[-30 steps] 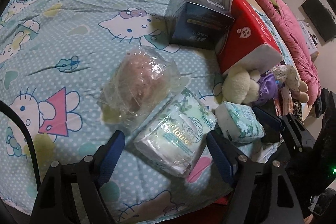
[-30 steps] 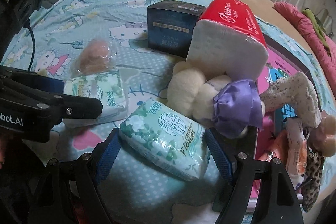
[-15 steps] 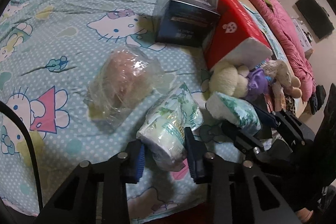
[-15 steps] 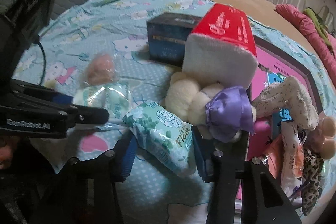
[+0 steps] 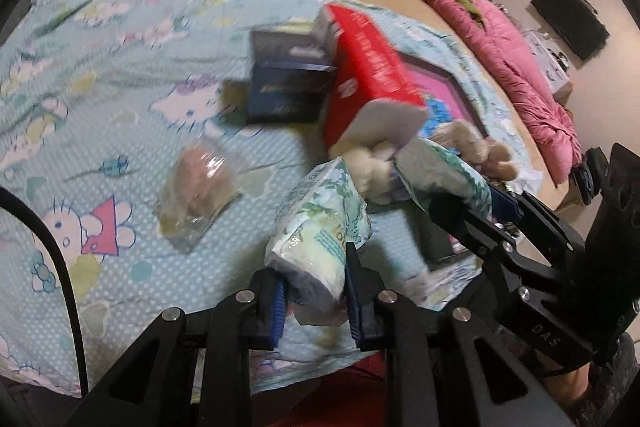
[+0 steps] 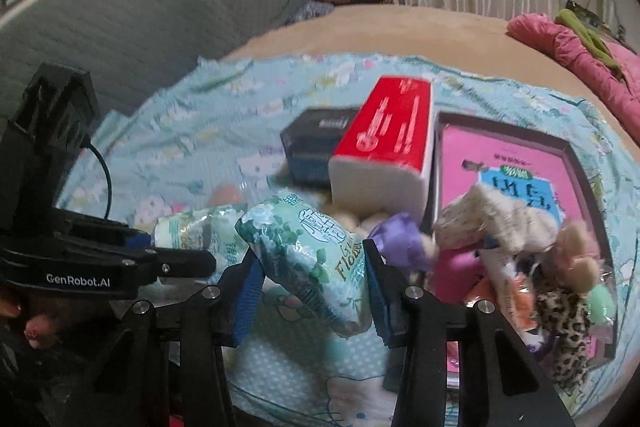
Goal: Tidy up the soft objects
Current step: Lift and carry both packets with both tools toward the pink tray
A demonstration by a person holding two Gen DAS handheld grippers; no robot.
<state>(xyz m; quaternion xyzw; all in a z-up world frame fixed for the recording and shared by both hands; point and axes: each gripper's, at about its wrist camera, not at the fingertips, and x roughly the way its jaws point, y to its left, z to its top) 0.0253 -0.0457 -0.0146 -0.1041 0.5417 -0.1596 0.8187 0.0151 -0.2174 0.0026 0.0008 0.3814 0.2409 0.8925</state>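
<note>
From here the blue box (image 5: 286, 89) smears with motion blur; my red tissue pack (image 6: 386, 153) hides most of the cream plush (image 6: 348, 217).

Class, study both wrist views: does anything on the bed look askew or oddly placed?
Yes. The red tissue pack sits tilted, propped on the cream plush toy and against the dark blue box rather than lying flat.

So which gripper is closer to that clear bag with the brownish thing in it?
Left. The left gripper is just right of the clear bag; the right gripper is farther right.
</note>
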